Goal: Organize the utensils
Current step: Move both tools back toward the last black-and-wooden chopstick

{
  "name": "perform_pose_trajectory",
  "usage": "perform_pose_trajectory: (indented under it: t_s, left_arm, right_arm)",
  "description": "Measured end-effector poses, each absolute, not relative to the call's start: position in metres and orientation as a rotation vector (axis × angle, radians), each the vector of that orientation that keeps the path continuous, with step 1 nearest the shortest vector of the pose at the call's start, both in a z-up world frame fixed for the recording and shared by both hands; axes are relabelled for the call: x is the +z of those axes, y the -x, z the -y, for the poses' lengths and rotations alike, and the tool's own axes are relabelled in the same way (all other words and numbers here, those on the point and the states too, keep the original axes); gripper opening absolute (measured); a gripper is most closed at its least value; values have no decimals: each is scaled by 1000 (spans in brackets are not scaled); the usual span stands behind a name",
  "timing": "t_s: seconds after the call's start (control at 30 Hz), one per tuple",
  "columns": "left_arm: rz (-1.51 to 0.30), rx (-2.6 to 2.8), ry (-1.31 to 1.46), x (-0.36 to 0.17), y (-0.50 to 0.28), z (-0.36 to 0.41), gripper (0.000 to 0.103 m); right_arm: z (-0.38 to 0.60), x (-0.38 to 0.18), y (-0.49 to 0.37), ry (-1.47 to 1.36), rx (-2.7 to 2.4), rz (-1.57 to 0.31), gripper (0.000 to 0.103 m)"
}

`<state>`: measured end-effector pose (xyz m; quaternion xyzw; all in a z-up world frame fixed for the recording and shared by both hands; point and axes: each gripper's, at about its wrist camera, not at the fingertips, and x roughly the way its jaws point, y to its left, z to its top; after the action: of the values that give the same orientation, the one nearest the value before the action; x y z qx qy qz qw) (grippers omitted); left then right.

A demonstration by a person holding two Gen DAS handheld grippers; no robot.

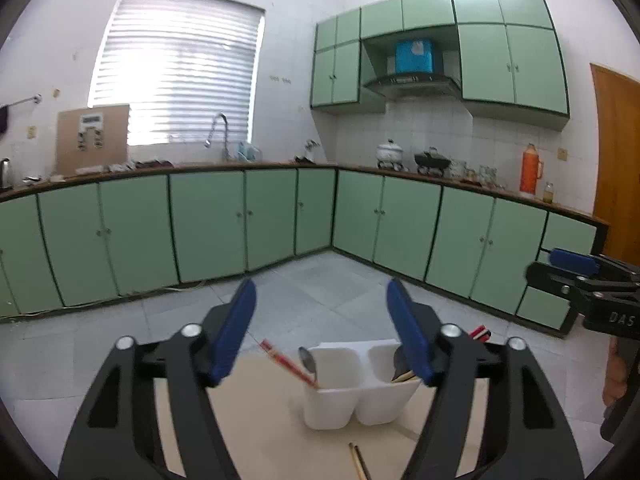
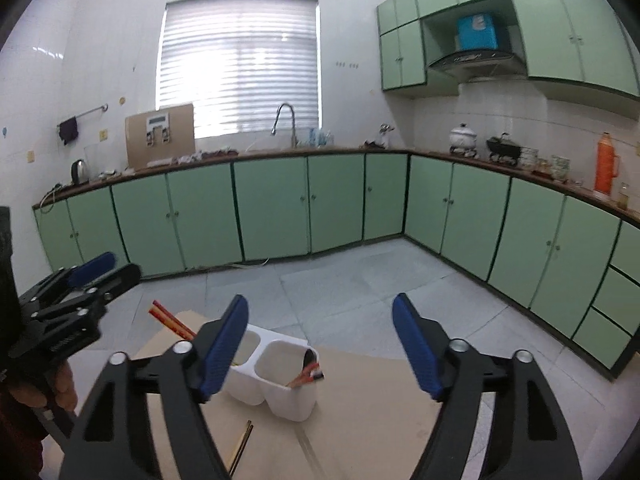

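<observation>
Green cabinets line the kitchen walls, and from the left wrist a pale surface sits low in front. Left tool gapes wide, nothing between its blue pads. Beyond it stands a white two-compartment holder: red chopsticks and a spoon lean in its left compartment, more utensils in the right one. A loose pair of brown chopsticks lies on the surface in front of it.

Over to the right wrist: right tool is spread wide too, gripping nothing. The holder sits just ahead, between the fingers, brown chopsticks lying near it. Left tool hangs at the left edge, a hand on its grip.
</observation>
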<state>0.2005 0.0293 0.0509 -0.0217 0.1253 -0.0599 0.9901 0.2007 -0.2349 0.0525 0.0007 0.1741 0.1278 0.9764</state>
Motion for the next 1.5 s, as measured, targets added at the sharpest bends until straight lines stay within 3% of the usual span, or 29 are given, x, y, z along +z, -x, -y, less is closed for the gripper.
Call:
perform_pose_trajectory:
  t_s: [0.1, 0.2, 0.77, 0.97, 1.17, 1.33, 1.5]
  left_arm:
    - [-241, -104, 48, 43, -176, -31, 85]
    - [-256, -82, 38, 28, -155, -34, 88]
    - [-602, -19, -33, -106, -113, -52, 88]
    - [-668, -27, -30, -130, -102, -53, 88]
    - [-737, -31, -30, -149, -94, -51, 78]
    - [-807, -36, -20, -160, -93, -53, 61]
    - [-823, -25, -7, -167, -86, -55, 61]
  right_arm:
    - [237, 39, -175, -7, 225, -333, 90]
    - [238, 20, -152, -11, 195, -336, 94]
    - [214, -125, -98, -61, 213, -657, 94]
    - [195, -147, -84, -37, 258, -723, 85]
    - [175, -161, -73, -23, 332, -791, 63]
    - [163, -169, -63, -15, 386, -839, 43]
    - [151, -170, -55, 4, 397, -837, 37]
